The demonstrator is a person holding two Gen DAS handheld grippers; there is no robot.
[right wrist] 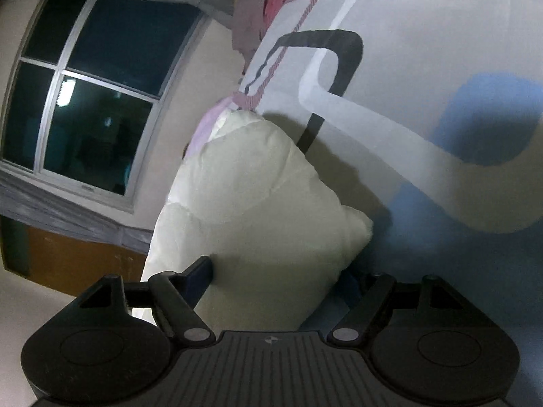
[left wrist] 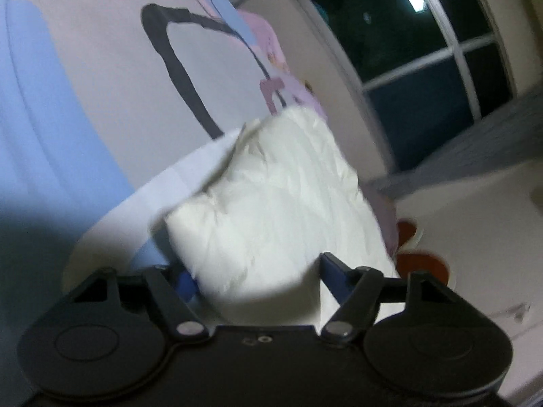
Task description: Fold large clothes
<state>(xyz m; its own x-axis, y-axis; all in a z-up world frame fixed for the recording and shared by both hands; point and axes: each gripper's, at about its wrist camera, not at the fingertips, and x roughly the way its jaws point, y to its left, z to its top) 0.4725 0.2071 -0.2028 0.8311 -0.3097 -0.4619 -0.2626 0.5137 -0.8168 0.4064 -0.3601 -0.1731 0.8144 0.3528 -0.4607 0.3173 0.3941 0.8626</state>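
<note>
Left tongs (left wrist: 258, 273): jaws apart around the near end of the white padded comforter (left wrist: 271, 196), which fills the gap between the blue fingers (left wrist: 334, 271); whether they pinch it I cannot tell.
Right tongs (right wrist: 281, 276): jaws apart either side of the same comforter (right wrist: 251, 210); grip unclear too.
Comforter: bunched and puffy, lying against a printed sheet (left wrist: 101, 84) of white, blue, pink and black.
Background: dark paned window (right wrist: 91, 108) in a pale wall, with grey drapery (right wrist: 68, 217) along its edges.
</note>
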